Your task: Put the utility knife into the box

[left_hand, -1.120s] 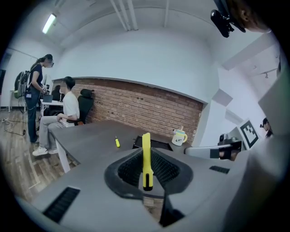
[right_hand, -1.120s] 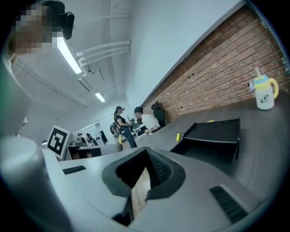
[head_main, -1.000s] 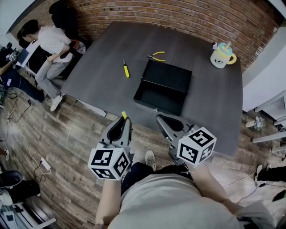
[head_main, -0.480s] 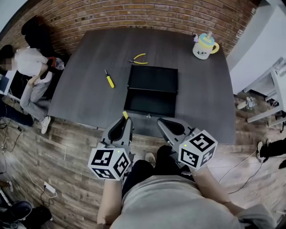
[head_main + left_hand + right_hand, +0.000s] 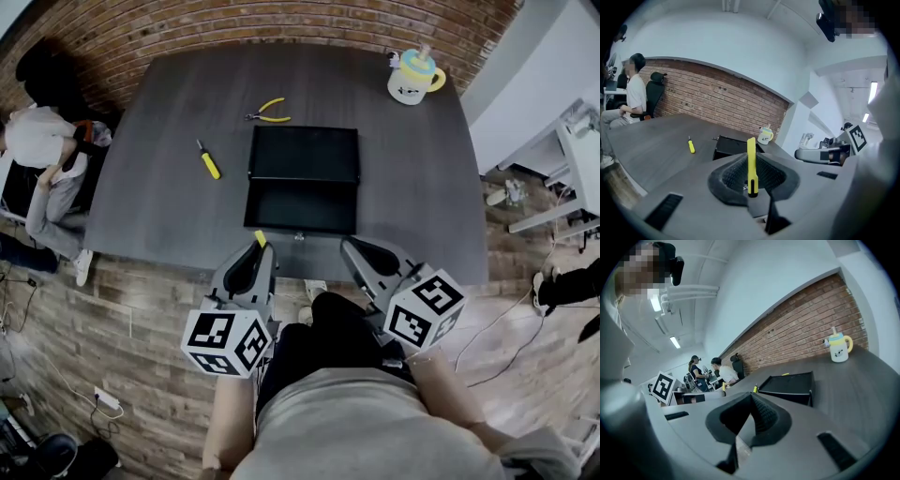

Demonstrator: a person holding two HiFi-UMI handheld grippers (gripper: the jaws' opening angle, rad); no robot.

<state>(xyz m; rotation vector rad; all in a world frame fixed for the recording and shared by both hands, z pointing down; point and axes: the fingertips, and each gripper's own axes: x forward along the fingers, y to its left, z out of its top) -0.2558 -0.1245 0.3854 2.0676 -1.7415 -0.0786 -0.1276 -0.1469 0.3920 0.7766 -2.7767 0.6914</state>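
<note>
We hold the left gripper (image 5: pixel 255 249) clamped on the utility knife (image 5: pixel 260 238). In the left gripper view its yellow body (image 5: pixel 751 161) stands upright between the 2 jaws, with its upper end reaching past the jaw tips. The right gripper (image 5: pixel 356 247) is beside it, jaws drawn together with nothing between them, as the right gripper view shows (image 5: pixel 751 414). Both grippers hang at the near edge of the dark surface (image 5: pixel 422 178), side by side, short of the box.

The black box (image 5: pixel 302 195) lies open near the middle of the surface, its lid folded back toward the brick wall. The knife is apart from it, on the near side and a little left of its front wall.

1 yellow-handled screwdriver (image 5: pixel 207 159) lies to the left of the box. A pair of yellow pliers (image 5: pixel 267 112) lies just past the box's far left corner. A cup (image 5: pixel 412 77) with a yellow handle stands at the far right, well apart from everything else. A seated person (image 5: pixel 42 141) is off the surface's left side.
</note>
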